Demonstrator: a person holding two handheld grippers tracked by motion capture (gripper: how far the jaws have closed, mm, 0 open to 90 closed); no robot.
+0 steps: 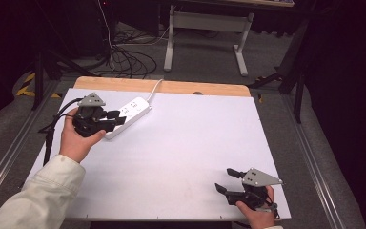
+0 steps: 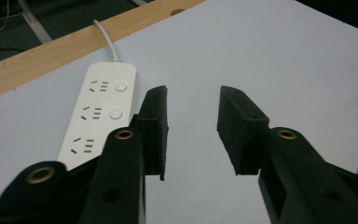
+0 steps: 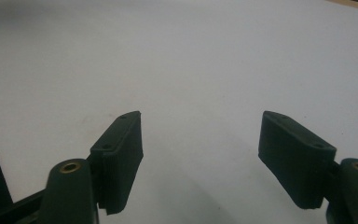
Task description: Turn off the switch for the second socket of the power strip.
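My left gripper [image 1: 116, 117], jaws apart and empty, sits beside the power strip [image 1: 132, 111] upper left; my right gripper [image 1: 228, 181] rests released, lower right.

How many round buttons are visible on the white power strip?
2. On the power strip, one button is nearest the cable end and one button is mid-strip; a third may be hidden behind the left gripper.

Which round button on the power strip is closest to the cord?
The top round button on the white power strip, nearest the cord. The other button sits lower, toward the left hand-held gripper.
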